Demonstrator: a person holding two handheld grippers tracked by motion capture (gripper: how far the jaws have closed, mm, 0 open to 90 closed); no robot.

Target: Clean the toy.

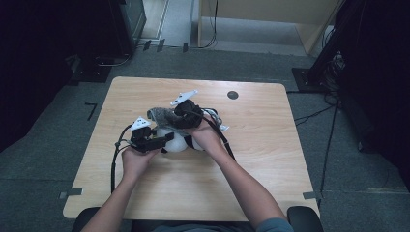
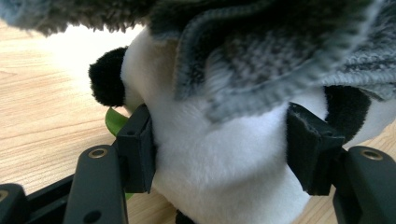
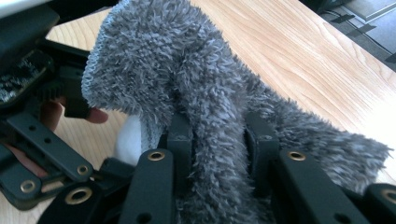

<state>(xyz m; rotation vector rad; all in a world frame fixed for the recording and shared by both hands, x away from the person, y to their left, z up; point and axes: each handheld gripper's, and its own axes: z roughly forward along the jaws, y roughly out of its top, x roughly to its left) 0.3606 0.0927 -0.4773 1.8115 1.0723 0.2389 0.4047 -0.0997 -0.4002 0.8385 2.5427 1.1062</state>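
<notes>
1. Left gripper sat nearest, jaws clamped on the white plush toy from 9 o'clock.
2. Toy lay mid-bench, under the grey fuzzy cloth.
3. Right gripper, at the toy's 12 o'clock, had jaws pinching the cloth.

The plush panda and the grey fuzzy cloth are taking the middle of the table, and both grippers are crowding there, the left gripper just beside the right gripper. Around them the wood is lying free: a hand is finding wide passage at the left, at the right and along the near edge. A small dark round spot is sitting flat near the far edge.
</notes>
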